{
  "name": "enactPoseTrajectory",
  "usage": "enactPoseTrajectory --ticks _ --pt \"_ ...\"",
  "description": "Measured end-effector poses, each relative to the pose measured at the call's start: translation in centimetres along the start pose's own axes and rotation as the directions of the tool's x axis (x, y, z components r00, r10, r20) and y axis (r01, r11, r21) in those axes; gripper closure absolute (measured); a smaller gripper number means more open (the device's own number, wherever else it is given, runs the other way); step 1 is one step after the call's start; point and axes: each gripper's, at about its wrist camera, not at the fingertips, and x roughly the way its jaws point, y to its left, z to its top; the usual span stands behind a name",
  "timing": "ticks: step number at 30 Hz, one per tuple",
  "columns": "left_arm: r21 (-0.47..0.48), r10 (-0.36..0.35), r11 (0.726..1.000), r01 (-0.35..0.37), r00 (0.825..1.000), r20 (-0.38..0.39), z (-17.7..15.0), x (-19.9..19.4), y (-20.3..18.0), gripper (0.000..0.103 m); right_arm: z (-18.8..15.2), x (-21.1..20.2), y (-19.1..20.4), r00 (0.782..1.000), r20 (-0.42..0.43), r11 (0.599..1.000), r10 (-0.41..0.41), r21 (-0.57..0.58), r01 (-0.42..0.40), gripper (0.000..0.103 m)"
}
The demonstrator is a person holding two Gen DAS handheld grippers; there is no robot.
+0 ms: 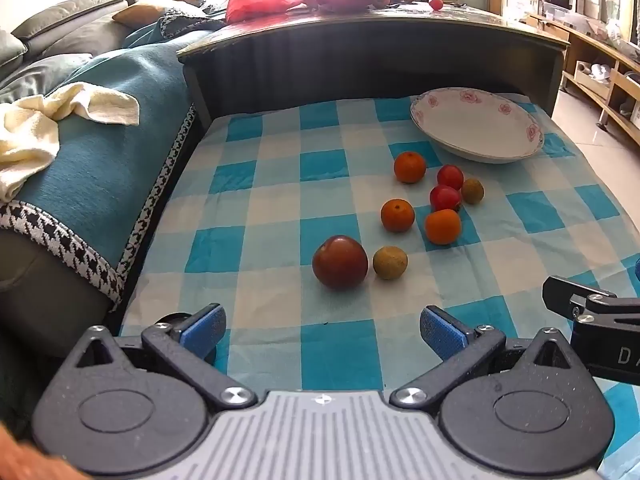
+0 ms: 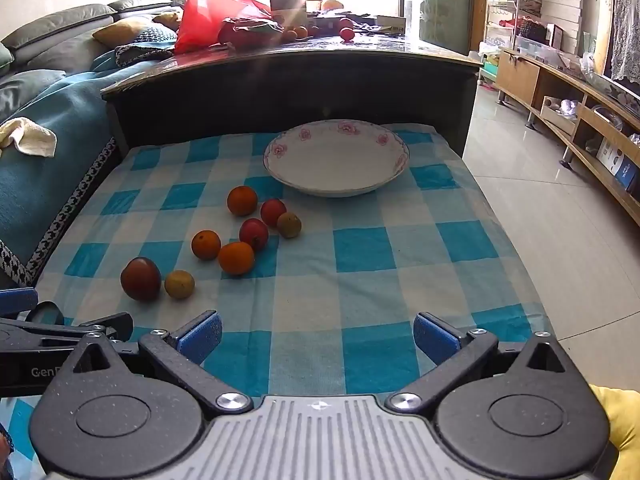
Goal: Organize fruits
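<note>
Lying loose on the checked cloth [image 2: 360, 280], eight fruits [image 2: 236, 258] form a cluster left of centre, near the sofa side, none of them in the plate [image 2: 336, 184]. The plate, white with pink flowers round its rim, sits upright at the far end of the cloth with nothing in it; the closest fruit, an orange [image 2: 242, 200], lies just short of its near-left edge, apart from it. The cluster runs as a loose diagonal band, its long axis going from the plate's near edge down toward the left gripper. Behind that orange come two red fruits [image 2: 273, 212] and a small tan fruit [image 2: 289, 225] set close together, seemingly touching, then two more oranges [image 1: 397, 215]. At the near end a large dark red fruit [image 1: 340, 262] rests just beside a second tan fruit [image 1: 390, 262]. The fruits are round, so no pointing direction can be read from them. The left gripper [image 1: 322, 330] hovers over the near edge of the cloth, its blue-padded fingers [image 1: 204, 328] spread wide with nothing between them, aimed at the dark red fruit. The right gripper [image 2: 318, 332] is likewise spread wide and empty, facing the plate over bare cloth. A sofa [image 1: 100, 168] flanks the cloth on the left.
</note>
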Motion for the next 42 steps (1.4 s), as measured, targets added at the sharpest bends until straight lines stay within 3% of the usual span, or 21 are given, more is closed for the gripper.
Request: enactPoseTrajectory --ticks 19,29,42 --pt "-0.006 -0.006 1.0 0.006 0.999 -0.033 -0.7 1.0 0.3 0.0 -0.4 0.9 0.2 1.0 -0.03 1.0 0.004 -0.002 -0.004 0.008" --pt "-0.085 -0.061 0.995 0.057 0.997 -0.046 -0.7 1.2 1.2 0.0 -0.4 1.0 0.3 0.999 -0.036 1.0 0.01 -0.005 -0.01 0.008" --pt "-0.063 -0.055 0.997 0.052 0.998 -0.035 -0.6 1.2 0.9 0.0 -0.5 1.3 0.4 0.998 -0.058 1.0 0.014 -0.008 -0.014 0.011"
